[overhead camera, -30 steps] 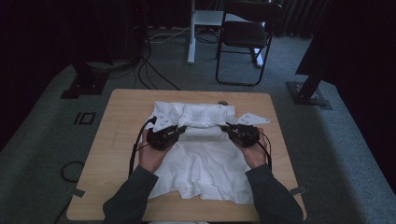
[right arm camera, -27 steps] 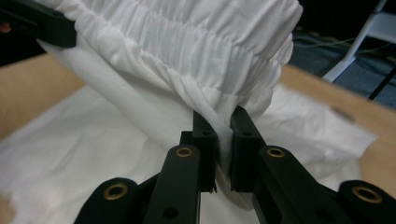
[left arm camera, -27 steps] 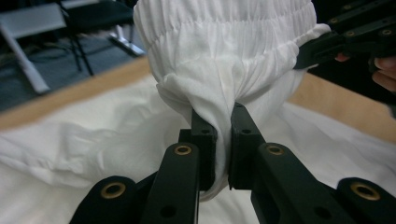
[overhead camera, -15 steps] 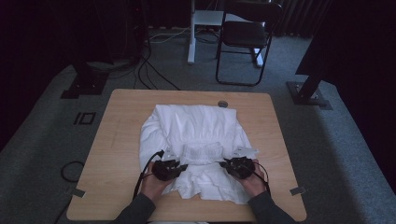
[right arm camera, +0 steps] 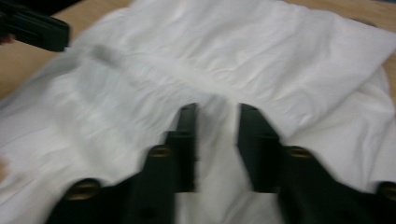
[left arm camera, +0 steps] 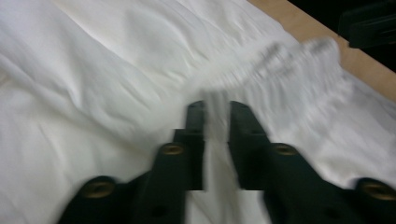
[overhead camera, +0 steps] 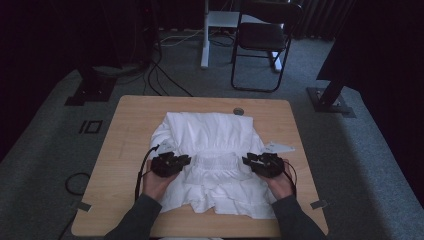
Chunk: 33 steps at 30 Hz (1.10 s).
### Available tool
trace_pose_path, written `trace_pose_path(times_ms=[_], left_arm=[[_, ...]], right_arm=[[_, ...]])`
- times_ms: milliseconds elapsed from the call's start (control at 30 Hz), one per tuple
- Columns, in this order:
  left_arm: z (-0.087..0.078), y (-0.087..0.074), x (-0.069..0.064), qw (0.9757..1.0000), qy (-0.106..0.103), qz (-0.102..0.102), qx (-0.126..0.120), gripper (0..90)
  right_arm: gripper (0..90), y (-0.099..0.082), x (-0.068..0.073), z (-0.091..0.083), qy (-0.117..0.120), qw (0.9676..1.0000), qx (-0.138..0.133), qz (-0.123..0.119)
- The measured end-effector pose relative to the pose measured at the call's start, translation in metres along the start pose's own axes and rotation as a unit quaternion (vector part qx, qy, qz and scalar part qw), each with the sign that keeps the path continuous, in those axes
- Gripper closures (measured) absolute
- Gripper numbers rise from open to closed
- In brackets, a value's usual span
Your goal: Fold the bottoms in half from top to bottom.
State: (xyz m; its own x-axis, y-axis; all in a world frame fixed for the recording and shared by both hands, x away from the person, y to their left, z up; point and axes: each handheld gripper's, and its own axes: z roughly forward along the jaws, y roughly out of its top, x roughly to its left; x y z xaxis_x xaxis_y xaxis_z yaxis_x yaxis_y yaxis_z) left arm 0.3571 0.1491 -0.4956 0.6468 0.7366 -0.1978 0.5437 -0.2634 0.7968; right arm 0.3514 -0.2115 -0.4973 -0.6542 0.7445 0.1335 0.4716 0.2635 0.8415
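Pale wood counter (overhead camera: 117, 150) is carrying the work, with grey carpet around it. At the bottom of the high view, two dark sleeves are coming in, and each hand is resting its tool on a white garment (overhead camera: 210, 130) spread over the middle of the counter, its folded lower edge lying nearest the person.

The left tongs (overhead camera: 187, 160) are gripping the left end of the gathered band (overhead camera: 216, 161) that is running across the garment. In the left gripper view they have just been closing and are standing narrow, with a pinch of white cloth between them. The right tongs (overhead camera: 246, 160) are sitting at the band's other end. In the right gripper view they have just been opening and are standing wider, with cloth lying in the gap but seemingly not pressed.

Holding both ends of the band is probably keeping the fold straight and level as it is being laid down on the smoother cloth beyond, and the right side looks like it is being let go first.

Farther up the frame, a small round disc (overhead camera: 238, 111) is lying near the counter's far edge, and a dark chair (overhead camera: 262, 40) is standing on the carpet behind.
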Motion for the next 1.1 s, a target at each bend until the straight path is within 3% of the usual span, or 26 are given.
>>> trace_pose_path(times_ms=[67,200,333,433,533,600,733,800,867,967,1033,1100], left_arm=[[0.015,0.008,0.003,0.9997,0.011,0.001,0.021,88.8],[0.049,0.009,0.008,0.9978,0.017,-0.002,0.064,89.8],[0.060,0.003,0.003,0.9973,0.012,0.001,0.072,89.4],[0.051,0.000,-0.006,0.9982,0.006,0.018,0.058,86.2],[0.040,-0.005,-0.015,0.9987,-0.002,0.026,0.043,83.6],[0.033,-0.011,-0.022,0.9986,-0.014,0.036,0.037,82.4],[0.027,-0.023,-0.033,0.9977,-0.034,0.048,0.032,80.2],[0.025,-0.029,-0.037,0.9972,-0.041,0.048,0.038,79.7],[0.026,-0.034,-0.041,0.9964,-0.046,0.056,0.043,79.6],[0.024,-0.039,-0.046,0.9958,-0.055,0.059,0.042,79.0],[0.023,-0.042,-0.048,0.9955,-0.055,0.063,0.046,78.0],[0.022,-0.045,-0.048,0.9951,-0.058,0.063,0.050,77.2]], right_arm=[[80.5,0.007,-0.007,0.015,-0.009,0.9997,0.021,0.004],[81.6,0.012,-0.014,0.054,-0.032,0.9968,0.073,-0.007],[81.5,0.008,-0.014,0.076,-0.022,0.9947,0.100,0.001],[80.5,0.007,-0.011,0.070,0.008,0.9966,0.082,0.005],[79.0,0.005,-0.006,0.056,0.019,0.9974,0.069,-0.004],[78.2,0.002,-0.004,0.045,0.039,0.9977,0.056,0.003],[75.3,-0.006,0.002,0.026,0.093,0.9947,0.038,0.022],[74.2,-0.005,0.005,0.018,0.086,0.9958,0.026,0.015],[72.4,-0.001,0.005,0.014,0.064,0.9978,0.015,0.006],[70.4,0.006,0.004,0.019,0.041,0.9990,0.016,0.011],[70.1,0.008,0.007,0.025,0.043,0.9987,0.026,0.008],[69.8,0.006,0.016,0.028,0.049,0.9979,0.040,-0.013]])
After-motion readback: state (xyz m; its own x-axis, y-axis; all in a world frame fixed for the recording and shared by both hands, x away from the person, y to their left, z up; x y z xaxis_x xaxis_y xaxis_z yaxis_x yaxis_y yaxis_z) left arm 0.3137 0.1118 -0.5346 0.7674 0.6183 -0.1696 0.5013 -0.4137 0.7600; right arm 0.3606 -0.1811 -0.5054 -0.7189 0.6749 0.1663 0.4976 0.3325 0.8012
